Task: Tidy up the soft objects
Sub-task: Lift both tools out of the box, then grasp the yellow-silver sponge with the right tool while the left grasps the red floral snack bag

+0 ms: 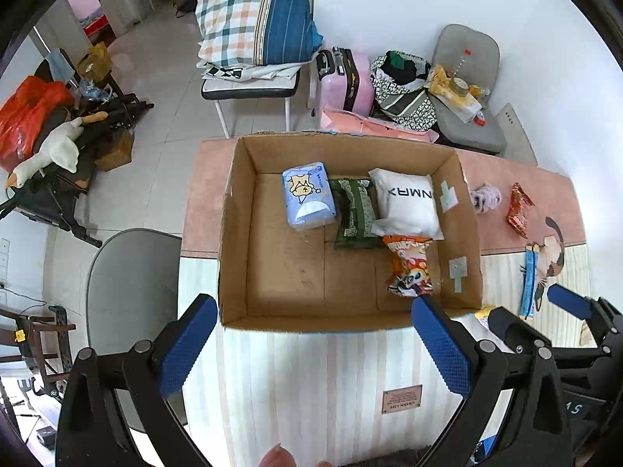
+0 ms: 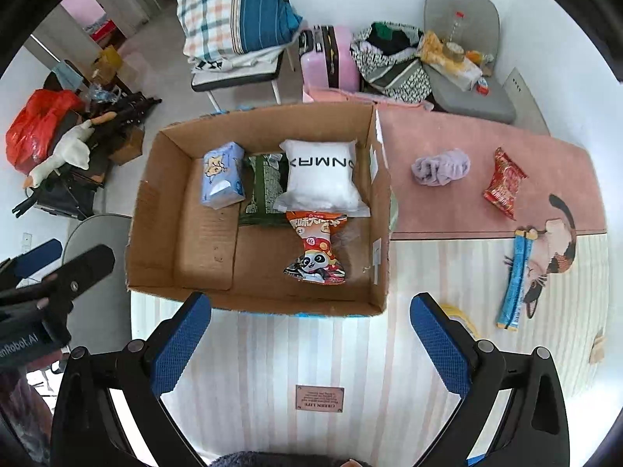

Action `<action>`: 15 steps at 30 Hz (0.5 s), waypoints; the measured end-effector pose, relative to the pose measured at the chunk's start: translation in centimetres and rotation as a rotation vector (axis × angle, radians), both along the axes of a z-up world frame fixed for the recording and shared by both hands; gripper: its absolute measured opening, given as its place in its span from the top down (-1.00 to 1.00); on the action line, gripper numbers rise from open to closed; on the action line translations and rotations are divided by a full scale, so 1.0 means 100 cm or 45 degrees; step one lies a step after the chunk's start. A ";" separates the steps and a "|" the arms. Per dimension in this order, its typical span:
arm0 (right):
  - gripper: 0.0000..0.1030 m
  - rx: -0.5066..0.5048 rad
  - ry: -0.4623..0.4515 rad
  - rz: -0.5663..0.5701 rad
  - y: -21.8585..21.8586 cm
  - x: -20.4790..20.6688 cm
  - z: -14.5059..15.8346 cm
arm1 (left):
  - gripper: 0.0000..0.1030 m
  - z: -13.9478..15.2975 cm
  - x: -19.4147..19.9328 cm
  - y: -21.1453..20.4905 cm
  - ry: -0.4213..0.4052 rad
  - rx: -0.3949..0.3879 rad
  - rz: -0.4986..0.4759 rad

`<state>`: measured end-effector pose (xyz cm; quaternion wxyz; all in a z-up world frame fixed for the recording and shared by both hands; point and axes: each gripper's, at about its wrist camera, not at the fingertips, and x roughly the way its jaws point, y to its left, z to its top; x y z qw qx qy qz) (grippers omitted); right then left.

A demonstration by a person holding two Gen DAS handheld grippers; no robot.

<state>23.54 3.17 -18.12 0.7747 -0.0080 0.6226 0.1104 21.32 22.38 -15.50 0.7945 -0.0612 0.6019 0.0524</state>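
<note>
A cardboard box [image 1: 233, 233] [image 2: 155, 210] stands on the table. In it lie a blue tissue pack [image 1: 307, 196] [image 2: 222, 181], a green packet [image 1: 356, 214] [image 2: 264, 190], a white pouch [image 1: 409, 204] [image 2: 321, 175] and an orange panda snack bag [image 1: 409, 264] [image 2: 317, 249]. On the pink mat to the right lie a lilac cloth [image 1: 484, 196] [image 2: 440, 165], a red snack packet [image 1: 518, 208] [image 2: 504, 183] and a blue stick pack [image 1: 528, 280] [image 2: 516, 280]. My left gripper [image 1: 315, 334] and right gripper [image 2: 311, 334] are open and empty, above the table's front edge before the box.
A yellow item [image 2: 461, 317] lies by my right finger. A grey chair [image 1: 128, 292] stands left of the table. Beyond the table are a chair with pillows [image 1: 253, 19], a pink suitcase [image 1: 346, 78], bags and a cluttered grey chair [image 1: 467, 78].
</note>
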 end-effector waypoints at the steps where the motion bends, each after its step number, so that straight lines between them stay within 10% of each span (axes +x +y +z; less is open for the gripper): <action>1: -1.00 0.003 -0.011 0.003 -0.002 -0.003 0.004 | -0.99 0.002 -0.003 -0.002 -0.005 0.002 0.003; 15: -1.00 0.162 0.041 -0.320 -0.145 0.014 -0.003 | -0.99 0.026 0.033 -0.112 -0.084 0.135 -0.180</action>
